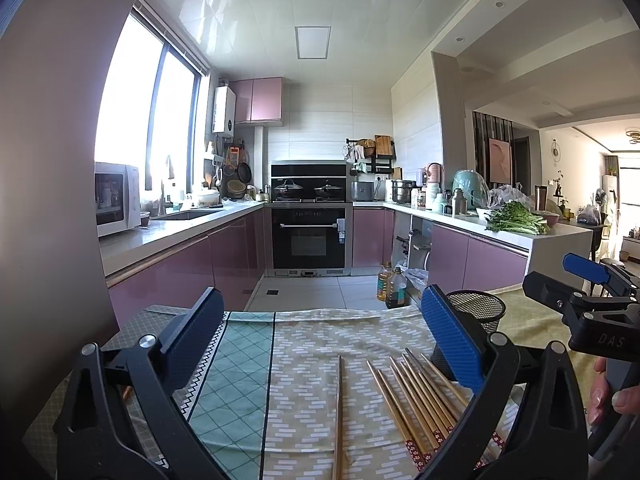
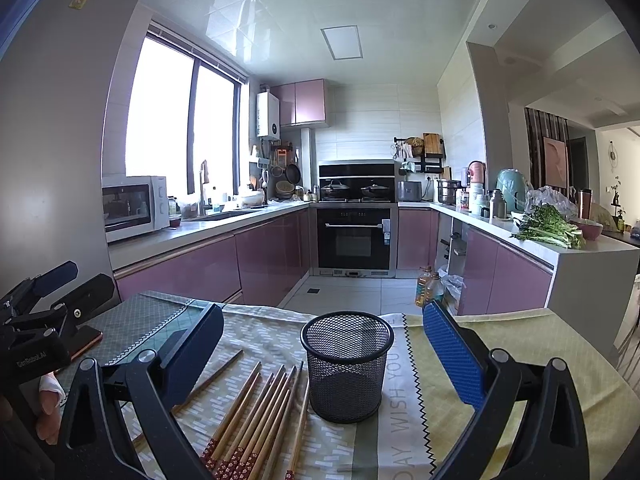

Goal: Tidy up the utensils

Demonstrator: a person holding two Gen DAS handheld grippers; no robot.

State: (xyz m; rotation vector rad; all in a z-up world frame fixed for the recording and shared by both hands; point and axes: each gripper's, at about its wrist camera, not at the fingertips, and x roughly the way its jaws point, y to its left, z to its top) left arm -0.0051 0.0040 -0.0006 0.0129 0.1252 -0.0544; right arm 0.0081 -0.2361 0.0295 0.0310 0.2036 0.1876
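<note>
Several wooden chopsticks (image 1: 416, 396) with red patterned ends lie fanned on the tablecloth, and one chopstick (image 1: 339, 412) lies apart to their left. In the right wrist view the same chopsticks (image 2: 256, 412) lie just left of a black mesh cup (image 2: 347, 364) that stands upright and empty. My left gripper (image 1: 320, 340) is open above the chopsticks with nothing between its fingers. My right gripper (image 2: 320, 356) is open too, the cup standing between and beyond its fingers. The mesh cup (image 1: 478, 308) peeks out behind the left gripper's right finger.
A patterned tablecloth (image 2: 500, 360) covers the table. A phone (image 2: 86, 340) lies at the table's left side. Beyond the far edge are the kitchen floor, oil bottles (image 1: 390, 284) and pink cabinets. A person's hand (image 1: 612, 392) holds the right gripper's handle.
</note>
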